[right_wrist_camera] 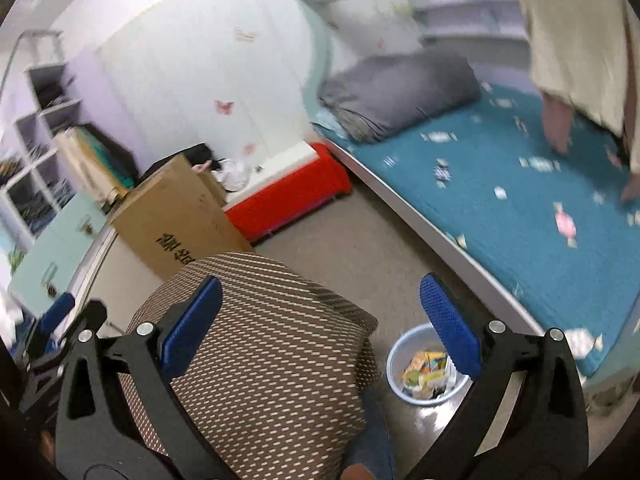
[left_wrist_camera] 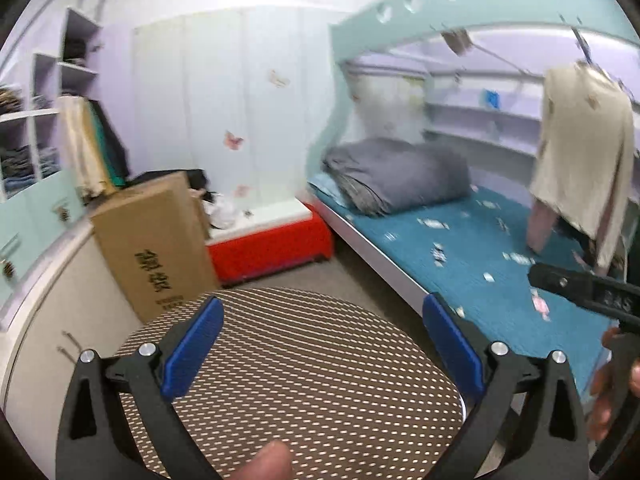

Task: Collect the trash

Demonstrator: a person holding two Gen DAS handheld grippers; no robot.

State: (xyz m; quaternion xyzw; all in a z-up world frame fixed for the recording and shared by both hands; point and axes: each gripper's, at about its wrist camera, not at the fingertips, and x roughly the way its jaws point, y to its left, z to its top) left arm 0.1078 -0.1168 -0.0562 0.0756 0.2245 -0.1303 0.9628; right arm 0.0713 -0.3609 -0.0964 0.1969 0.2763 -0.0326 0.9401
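Note:
A small pale blue bin (right_wrist_camera: pixel 394 368) with colourful wrappers inside stands on the floor by the bed, seen in the right wrist view. Beside it is a round stool (left_wrist_camera: pixel 304 364) (right_wrist_camera: pixel 264 352) with a brown woven seat. My left gripper (left_wrist_camera: pixel 324 336) is open above the stool seat, nothing between its blue pads. My right gripper (right_wrist_camera: pixel 320 320) is open too, hovering over the stool edge and the bin. The bed's teal cover (left_wrist_camera: pixel 480 248) (right_wrist_camera: pixel 520 200) is printed with candy shapes; I cannot tell print from loose trash.
A tall cardboard box (left_wrist_camera: pixel 156 240) (right_wrist_camera: pixel 180 220) leans by the white cabinet at left. A red and white storage box (left_wrist_camera: pixel 272 240) (right_wrist_camera: pixel 292 196) sits by the wall. A folded grey blanket (left_wrist_camera: pixel 396 176) lies on the bed; a beige garment (left_wrist_camera: pixel 580 152) hangs at right.

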